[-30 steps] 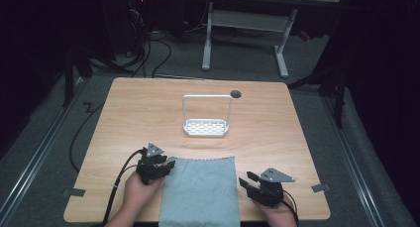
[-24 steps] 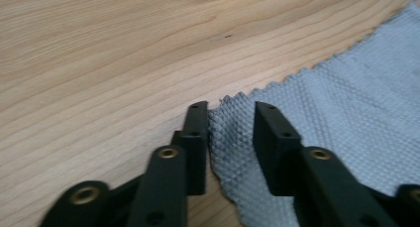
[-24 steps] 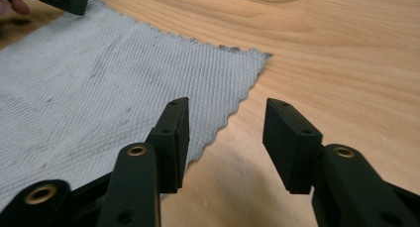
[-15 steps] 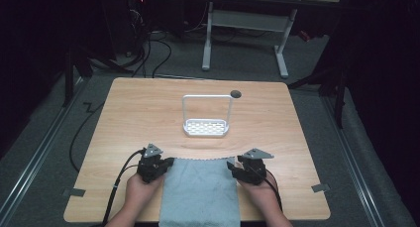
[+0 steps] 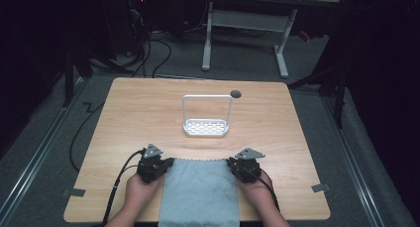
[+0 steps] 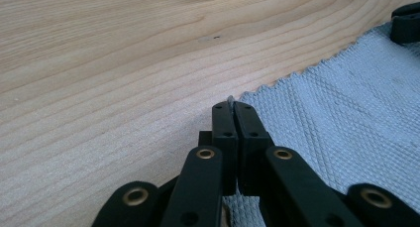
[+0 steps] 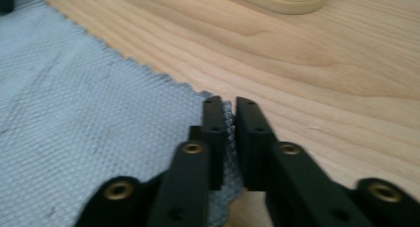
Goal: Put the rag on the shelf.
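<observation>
High view: cloth (image 5: 200, 192) between both claws

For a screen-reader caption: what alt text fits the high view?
Two hand-held grippers pinch the far corners of a grey cloth lying at the near edge of a wooden table, the left gripper at its left corner and the right gripper at its right. A white wire rack stands mid-table beyond.
</observation>
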{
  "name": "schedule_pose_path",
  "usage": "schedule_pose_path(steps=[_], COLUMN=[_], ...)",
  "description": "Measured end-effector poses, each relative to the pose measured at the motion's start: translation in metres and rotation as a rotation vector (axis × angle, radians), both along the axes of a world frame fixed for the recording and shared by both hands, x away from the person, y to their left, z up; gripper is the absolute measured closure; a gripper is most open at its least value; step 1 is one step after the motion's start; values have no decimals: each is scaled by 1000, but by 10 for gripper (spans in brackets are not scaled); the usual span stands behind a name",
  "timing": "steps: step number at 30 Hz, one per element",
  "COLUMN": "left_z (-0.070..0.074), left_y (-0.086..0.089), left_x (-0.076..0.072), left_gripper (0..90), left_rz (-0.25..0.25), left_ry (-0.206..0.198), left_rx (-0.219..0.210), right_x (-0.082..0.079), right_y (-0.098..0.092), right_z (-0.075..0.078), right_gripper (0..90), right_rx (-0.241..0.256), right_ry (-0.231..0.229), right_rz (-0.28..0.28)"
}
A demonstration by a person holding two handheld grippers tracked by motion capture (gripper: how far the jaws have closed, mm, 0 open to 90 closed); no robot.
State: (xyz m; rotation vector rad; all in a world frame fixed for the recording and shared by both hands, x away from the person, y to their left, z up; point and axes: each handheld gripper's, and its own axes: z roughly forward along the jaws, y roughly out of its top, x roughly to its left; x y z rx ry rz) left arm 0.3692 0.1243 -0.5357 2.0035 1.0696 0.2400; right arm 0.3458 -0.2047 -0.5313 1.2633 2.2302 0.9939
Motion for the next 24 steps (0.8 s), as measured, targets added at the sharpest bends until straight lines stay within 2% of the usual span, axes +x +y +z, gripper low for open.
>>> schedule_pose_path(steps=[2, 3, 4, 5, 6, 9, 10, 12, 17, 19, 21, 22, 24], left_z=[1, 1, 2, 3, 6, 10, 12, 15, 25, 27, 31, 35, 38], left_y=[1, 1, 1, 2, 3, 4, 4, 5, 4, 3, 2, 2, 0], left_x=[-3, -3, -4, -5, -8, -11, -12, -15, -28, -31, -33, -37, -40], left_gripper=[890, 891, 890, 891, 891, 891, 891, 891, 891, 891, 891, 891, 891], left_rz=[-4, -4, -6, -7, -11, -14, -20, -30, -47, -44, -39, -38, -45], left_ry=[-22, -22, -30, -35, -43, -63, -67, -75, -99, -108, -117, -137, -150], left_rx=[-3, -3, -13, -15, -43, -59, -67, -83, -108, -105, -119, -135, -129], right_x=[-3, -3, -6, -7, -8, -11, -14, -16, -25, -26, -27, -29, -30], right_y=[0, 0, -4, -5, -6, -9, -10, -9, -8, -9, -9, -7, -7], right_z=[0, 0, 3, 4, 5, 9, 13, 15, 27, 29, 30, 31, 33], right_gripper=[889, 889, 890, 890, 889, 890, 890, 891, 892, 892, 892, 892, 892], right_rx=[8, 8, 40, 52, 62, 87, 99, 106, 113, 109, 117, 118, 127], right_ry=[-9, -9, -33, -38, -46, -61, -85, -89, -147, -156, -167, -176, -189], right_rz=[29, 29, 25, 20, 16, 14, 14, 11, 16, 22, 19, 25, 25])
